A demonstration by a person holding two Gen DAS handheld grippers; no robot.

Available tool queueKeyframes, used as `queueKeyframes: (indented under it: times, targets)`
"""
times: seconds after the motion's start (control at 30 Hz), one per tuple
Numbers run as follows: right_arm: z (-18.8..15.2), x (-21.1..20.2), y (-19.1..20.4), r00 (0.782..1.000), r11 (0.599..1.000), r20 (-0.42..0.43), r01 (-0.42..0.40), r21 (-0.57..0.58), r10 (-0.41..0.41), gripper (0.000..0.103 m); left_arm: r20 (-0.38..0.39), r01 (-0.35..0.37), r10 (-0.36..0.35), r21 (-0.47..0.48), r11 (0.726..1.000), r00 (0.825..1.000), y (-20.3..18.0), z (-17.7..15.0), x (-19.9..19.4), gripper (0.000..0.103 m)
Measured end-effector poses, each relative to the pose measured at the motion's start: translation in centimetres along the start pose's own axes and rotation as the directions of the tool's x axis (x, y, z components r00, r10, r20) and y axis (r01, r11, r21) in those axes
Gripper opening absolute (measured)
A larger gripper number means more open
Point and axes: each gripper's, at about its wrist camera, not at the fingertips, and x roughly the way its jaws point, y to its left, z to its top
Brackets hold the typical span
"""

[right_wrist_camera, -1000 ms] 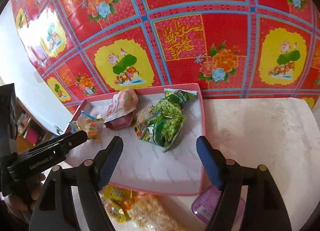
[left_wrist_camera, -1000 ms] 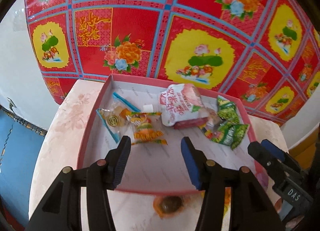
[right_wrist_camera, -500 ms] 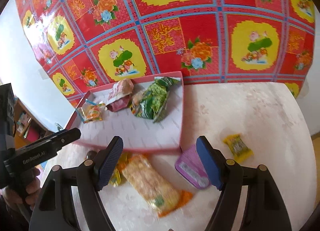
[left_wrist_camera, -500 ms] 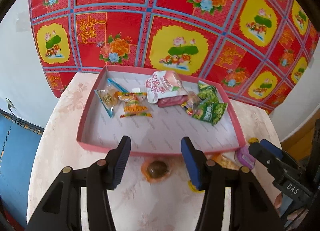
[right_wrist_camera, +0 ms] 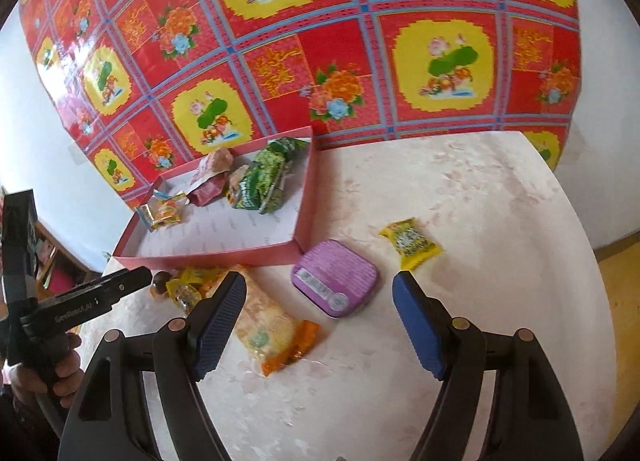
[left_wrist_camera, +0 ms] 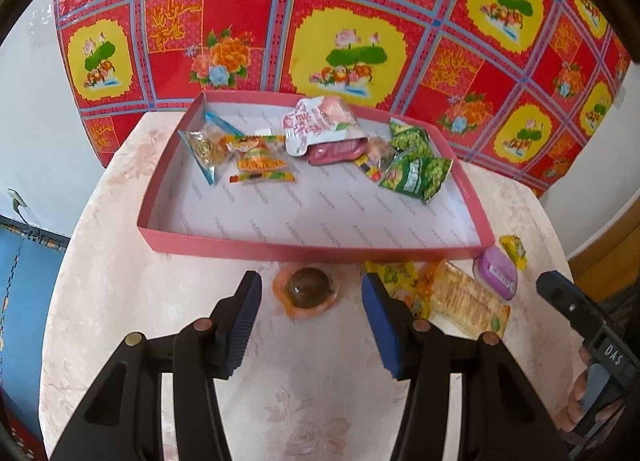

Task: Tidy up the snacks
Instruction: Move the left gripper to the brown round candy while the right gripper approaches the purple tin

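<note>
Pink cardboard forms the shallow tray (left_wrist_camera: 312, 251) that sits at the far side of a pale, flower-patterned table (left_wrist_camera: 120, 261), already holding several snack packets along its back wall. Five snacks lie outside it, just in front of its near rim. The left gripper (left_wrist_camera: 310, 321) has its blue-padded jaws spread wide and holds nothing; a round brown sweet in an orange wrapper (left_wrist_camera: 308, 288) lies directly ahead of it, centred in the gap between the pads and close to the tray's near wall. Being round, it offers no long axis to line up with. The right gripper (right_wrist_camera: 318, 325) is also wide open and empty. Ahead of it, a purple tin (right_wrist_camera: 335, 277) lies flat between the lines of its two pads, its longer side running diagonally. A long orange-ended biscuit packet (right_wrist_camera: 268, 327) lies beside the right gripper's left pad, and a small yellow packet (right_wrist_camera: 410, 242) lies farther off, ahead of its right pad. Judging by position, the left gripper is nearer the sweet, the right nearer the tin.
</note>
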Motion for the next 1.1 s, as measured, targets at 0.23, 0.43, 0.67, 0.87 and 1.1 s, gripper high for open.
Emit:
queueKeyframes:
  times: [0.23, 0.43, 0.67, 0.87, 1.1]
  targets:
    - [-0.4, 0.2, -0.6, 1.000, 1.000, -0.013, 0.008, 0.006, -0.008, 0.077, -0.006, -0.019, 0.019, 0.000, 1.000, 1.000, 0.1, -0.3, 0.8, 0.055]
    - [-0.6, 0.5, -1.0, 1.000, 1.000, -0.020, 0.006, 0.015, -0.006, 0.077, -0.002, -0.038, 0.038, 0.023, 0.999, 0.999, -0.1, -0.4, 1.4, 0.055]
    - [-0.6, 0.8, -1.1, 1.000, 1.000, -0.029, 0.001, 0.018, -0.001, 0.077, -0.001, -0.044, 0.044, 0.045, 0.998, 0.999, -0.5, -0.6, 2.0, 0.049]
    - [-0.7, 1.1, -1.0, 0.999, 1.000, -0.038, 0.000, 0.023, 0.001, 0.077, 0.006, -0.045, 0.044, 0.048, 0.998, 0.999, -0.5, -0.5, 2.5, 0.045]
    - [-0.5, 1.6, -0.8, 0.999, 1.000, -0.053, 0.003, 0.026, -0.001, 0.077, 0.024, -0.048, 0.047, 0.057, 0.997, 0.999, -0.6, -0.5, 2.5, 0.043]
